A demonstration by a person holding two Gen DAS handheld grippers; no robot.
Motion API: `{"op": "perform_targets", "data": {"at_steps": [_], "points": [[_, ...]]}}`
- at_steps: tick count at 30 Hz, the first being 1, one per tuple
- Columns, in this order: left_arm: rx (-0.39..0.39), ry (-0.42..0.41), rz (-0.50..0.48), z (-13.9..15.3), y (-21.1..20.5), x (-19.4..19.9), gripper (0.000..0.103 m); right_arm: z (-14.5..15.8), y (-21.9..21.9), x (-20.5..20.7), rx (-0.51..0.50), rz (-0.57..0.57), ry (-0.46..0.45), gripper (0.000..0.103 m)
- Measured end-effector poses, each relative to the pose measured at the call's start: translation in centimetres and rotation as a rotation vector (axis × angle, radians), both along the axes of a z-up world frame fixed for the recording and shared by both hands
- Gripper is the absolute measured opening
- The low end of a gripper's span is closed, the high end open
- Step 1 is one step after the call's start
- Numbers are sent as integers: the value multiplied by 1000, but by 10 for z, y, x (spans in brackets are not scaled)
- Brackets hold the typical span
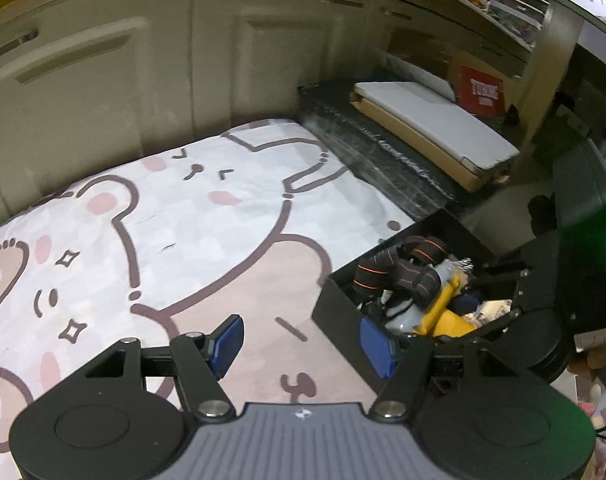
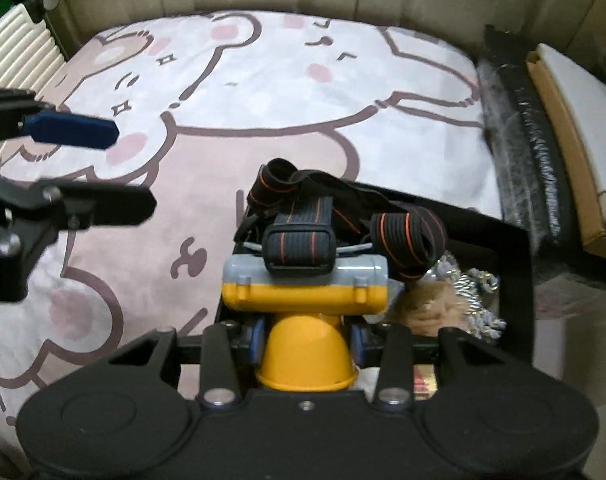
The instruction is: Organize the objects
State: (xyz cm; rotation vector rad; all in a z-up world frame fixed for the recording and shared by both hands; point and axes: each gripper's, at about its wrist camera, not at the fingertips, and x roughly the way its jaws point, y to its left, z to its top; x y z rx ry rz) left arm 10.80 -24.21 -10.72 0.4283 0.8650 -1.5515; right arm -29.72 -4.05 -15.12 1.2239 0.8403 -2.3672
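Headlamp clamped over black box on bed
R gripper (image 2: pixel 307 340) clenched on yellow headlamp (image 2: pixel 303 300), striped strap (image 2: pixel 303 240) on top, above black box (image 2: pixel 515 280) w/ rope & bits; L gripper (image 1: pixel 299 340) released, empty, just beside box over bear-print bedsheet (image 1: pixel 183 220)

Cartoon-bear bedsheet (image 1: pixel 207 240) — beige cabinet doors (image 1: pixel 115 80) behind — dim light.

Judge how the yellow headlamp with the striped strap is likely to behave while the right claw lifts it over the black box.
The yellow headlamp looks like rigid plastic, so it should hold shape in the right claw. Its striped strap loops loosely, so it will probably flop and may snag the black box. The domed housing could slip.
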Motion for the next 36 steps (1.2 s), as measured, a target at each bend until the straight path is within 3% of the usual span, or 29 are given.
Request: {"op": "perform_targets", "data": {"at_steps": [2, 3, 4, 6, 10, 17, 24, 27, 31, 36], "points": [[4, 5, 0, -1, 0, 2, 65, 2, 4, -2, -40, -18, -15, 49], [5, 7, -1, -1, 0, 2, 65, 6, 6, -2, -72, -26, -24, 60], [5, 8, -5, -2, 1, 2, 65, 11, 9, -1, -102, -33, -26, 64], [2, 9, -12, -2, 1, 2, 65, 22, 13, 4, -137, -20, -16, 59], [-3, 15, -22, -2, 2, 1, 65, 33, 22, 6, -151, -20, -34, 25], [2, 27, -28, -2, 0, -1, 65, 12, 20, -3, -159, -35, -41, 28], [11, 46, -17, 4, 4, -3, 65, 21, 35, 5, -243, -57, -53, 28], [14, 47, -2, 13, 11, -3, 65, 36, 40, 20, -283, -56, -17, 37], [21, 61, 32, 25, 23, -4, 66, 55, 42, 43, -260, -54, 66, 73], [18, 42, 63, 48, 44, -10, 77, 79, 44, 75, -243, -55, 141, 86]]}}
